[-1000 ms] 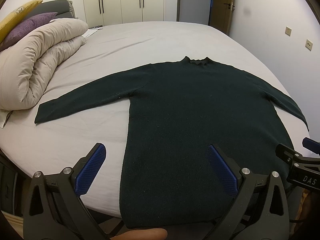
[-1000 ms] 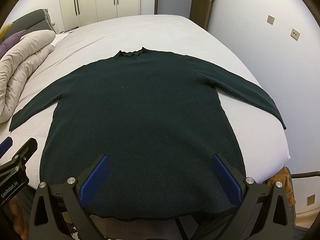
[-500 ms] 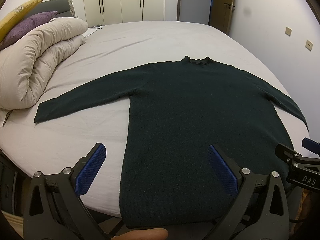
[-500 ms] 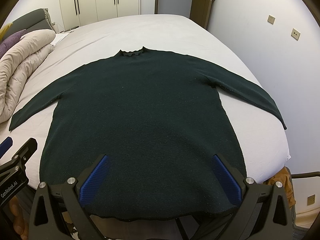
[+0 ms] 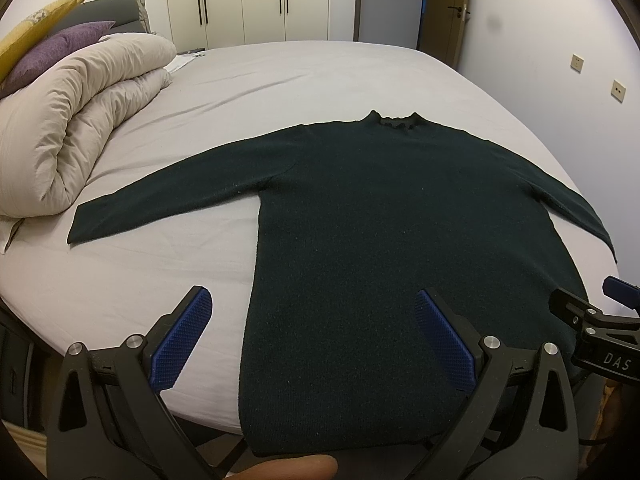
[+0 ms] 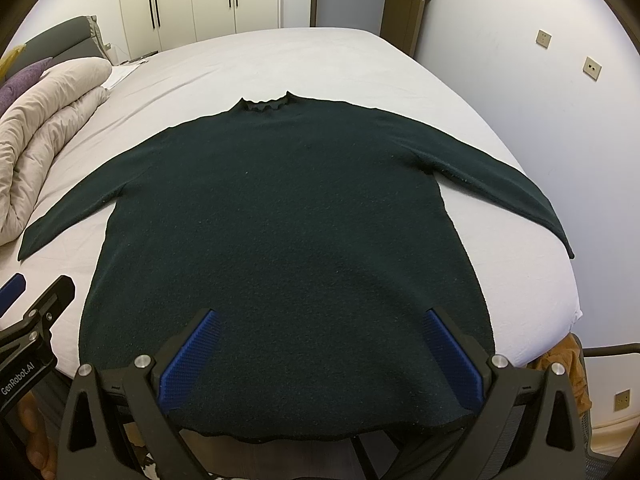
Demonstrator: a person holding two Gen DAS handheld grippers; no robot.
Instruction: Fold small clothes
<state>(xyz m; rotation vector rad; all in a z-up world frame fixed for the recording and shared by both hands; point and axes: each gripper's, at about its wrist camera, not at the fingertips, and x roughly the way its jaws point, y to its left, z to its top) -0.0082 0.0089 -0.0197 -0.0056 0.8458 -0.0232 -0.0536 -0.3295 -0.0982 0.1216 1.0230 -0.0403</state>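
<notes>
Sweater point(image 5: 380, 240) dark green, spread flat on bed point(image 5: 280, 80), sleeves out, filling frame centre. Left claw point(image 5: 312, 336) and right claw point(image 6: 320, 356) both released, bottom of frame, above hem.

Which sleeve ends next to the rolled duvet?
The left sleeve: its cuff lies just short of the beige rolled duvet. The right sleeve runs out toward the bed's wall-side edge instead.

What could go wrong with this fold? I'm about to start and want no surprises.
The dark green sweater hangs its hem over the bed edge, so pulling may drag it off. The right sleeve ends near the bed's side and could slip down. The left sleeve ends close to the rolled duvet, which may snag it.
</notes>
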